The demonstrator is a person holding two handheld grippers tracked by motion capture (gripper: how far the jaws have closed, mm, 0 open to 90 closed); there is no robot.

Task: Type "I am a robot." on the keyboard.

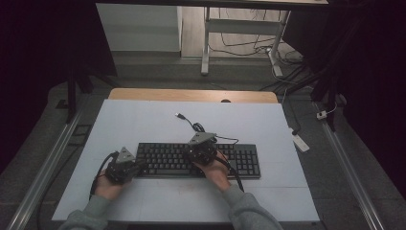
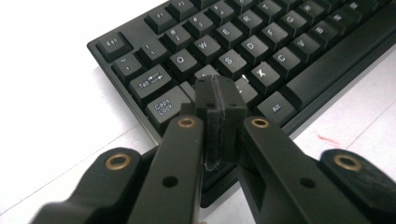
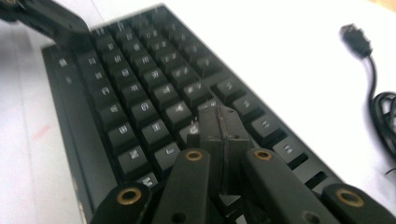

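Note:
A black keyboard [image 1: 244, 163] lies across the middle of the white table top [image 1: 143, 120]. My left gripper [image 1: 140, 166] is at the keyboard's left end. In the left gripper view its jaws are shut together with nothing between them, and the tips [image 2: 219, 93] rest on or just over the keys beside Caps Lock [image 2: 163, 106]. My right gripper [image 1: 201, 152] is over the middle of the keyboard. In the right gripper view its jaws are also shut and empty, with the tips [image 3: 219, 122] down among the keys [image 3: 140, 93].
The keyboard's cable [image 1: 198, 128] lies coiled behind it, with its loose USB plug [image 1: 180, 116] on the white surface, also seen as the plug [image 3: 355, 39] in the right gripper view. A red mark [image 2: 327, 139] is on the table. Table legs and floor cables [image 1: 239, 45] are beyond the far edge.

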